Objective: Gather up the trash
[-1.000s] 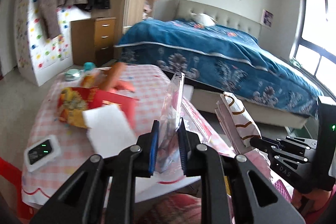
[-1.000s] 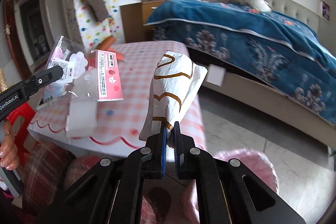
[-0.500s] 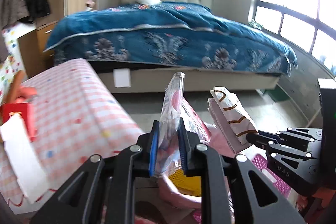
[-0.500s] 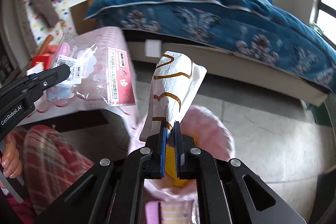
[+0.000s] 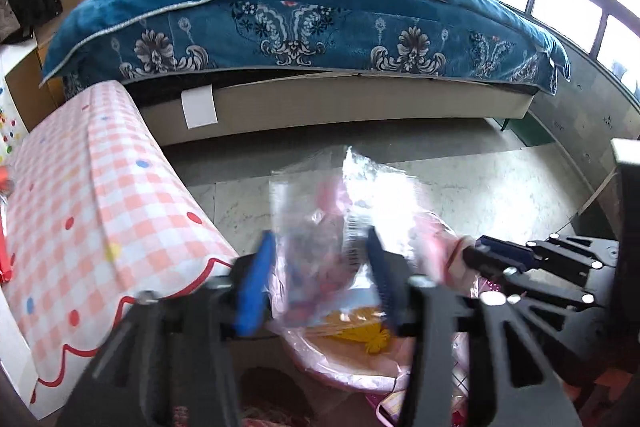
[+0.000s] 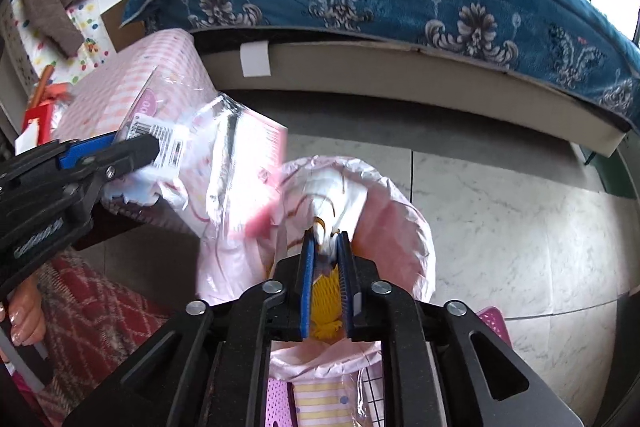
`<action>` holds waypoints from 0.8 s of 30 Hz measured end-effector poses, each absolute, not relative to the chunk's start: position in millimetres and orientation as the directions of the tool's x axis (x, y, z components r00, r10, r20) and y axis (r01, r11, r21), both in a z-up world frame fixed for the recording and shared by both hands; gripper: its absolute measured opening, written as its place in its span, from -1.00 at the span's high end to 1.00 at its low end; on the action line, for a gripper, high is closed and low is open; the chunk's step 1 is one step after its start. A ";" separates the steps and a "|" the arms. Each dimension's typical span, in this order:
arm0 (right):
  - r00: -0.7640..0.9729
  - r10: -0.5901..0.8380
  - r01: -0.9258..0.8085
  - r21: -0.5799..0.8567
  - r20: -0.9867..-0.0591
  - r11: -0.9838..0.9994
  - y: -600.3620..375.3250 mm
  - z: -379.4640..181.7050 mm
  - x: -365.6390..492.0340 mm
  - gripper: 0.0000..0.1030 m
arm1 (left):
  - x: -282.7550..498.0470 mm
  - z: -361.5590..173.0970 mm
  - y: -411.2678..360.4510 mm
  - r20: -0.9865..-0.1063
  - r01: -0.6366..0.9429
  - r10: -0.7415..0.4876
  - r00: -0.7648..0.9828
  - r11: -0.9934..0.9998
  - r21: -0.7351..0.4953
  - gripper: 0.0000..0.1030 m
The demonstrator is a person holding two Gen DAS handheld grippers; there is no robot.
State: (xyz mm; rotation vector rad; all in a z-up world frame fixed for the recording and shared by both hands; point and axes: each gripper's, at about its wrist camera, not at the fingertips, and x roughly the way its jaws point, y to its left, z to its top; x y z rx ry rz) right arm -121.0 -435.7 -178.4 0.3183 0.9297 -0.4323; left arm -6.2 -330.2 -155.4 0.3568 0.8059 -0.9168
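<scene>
A clear plastic package with pink print (image 5: pixel 320 227) hangs loose and blurred between the wide-apart jaws of my left gripper (image 5: pixel 320 251), which are opening. In the right wrist view that package (image 6: pixel 224 163) spreads out beside the left gripper (image 6: pixel 136 147). My right gripper (image 6: pixel 326 241) is opening too. A white paper bag with brown lines (image 6: pixel 336 195) slips from its tips, blurred, over the pink-lined trash bin (image 6: pixel 400 227). A yellow foam net (image 6: pixel 324 307) lies in the bin (image 5: pixel 340 367). The right gripper (image 5: pixel 480 255) shows at the right edge.
The table with a pink checked cloth (image 5: pixel 100 207) stands at the left, with a red box (image 6: pixel 38 119) on it. Behind is a bed with a blue cover (image 5: pixel 300 7) and a marble tile floor (image 6: pixel 520 227). A person's plaid-clad leg (image 6: pixel 88 307) is at lower left.
Both grippers swung right from the table to above the bin and dropped lower. Both sets of jaws have come apart, and the package and paper bag are slipping loose.
</scene>
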 end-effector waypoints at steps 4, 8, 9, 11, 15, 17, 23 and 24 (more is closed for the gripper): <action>0.523 -0.241 0.496 0.063 -0.818 0.866 -436.4 -174.3 -124.2 0.33 | 0.6 -146.7 -317.5 -0.729 0.794 -0.566 0.384 0.605 -0.052 -0.19; 0.548 -0.268 0.522 0.073 -0.793 0.850 -436.9 -157.6 -132.4 0.33 | 13.0 -133.2 -295.9 -0.708 0.752 -0.568 0.420 0.654 -0.078 -0.20; 0.552 -0.271 0.523 0.075 -0.789 0.849 -436.6 -155.5 -132.0 0.33 | 14.9 -128.6 -289.6 -0.699 0.742 -0.569 0.433 0.665 -0.082 -0.20; 0.576 -0.278 0.519 0.081 -0.769 0.851 -430.2 -142.4 -134.2 0.33 | 16.3 -119.2 -275.6 -0.679 0.725 -0.573 0.460 0.683 -0.085 -0.20; 0.614 -0.268 0.484 0.087 -0.743 0.871 -415.1 -125.1 -129.0 0.33 | 16.6 -104.7 -252.3 -0.652 0.700 -0.572 0.497 0.709 -0.088 -0.20; 0.628 -0.256 0.463 0.088 -0.735 0.882 -407.2 -117.9 -126.8 0.33 | 15.3 -97.2 -237.6 -0.642 0.687 -0.566 0.518 0.722 -0.083 -0.21; 0.666 -0.197 0.369 0.089 -0.719 0.925 -374.4 -101.7 -107.3 0.33 | 13.9 -81.4 -200.9 -0.624 0.636 -0.522 0.582 0.770 -0.051 -0.26; 0.666 -0.197 0.369 0.089 -0.719 0.925 -374.4 -101.7 -107.3 0.33 | 14.5 -79.2 -192.4 -0.623 0.621 -0.507 0.595 0.783 -0.044 -0.29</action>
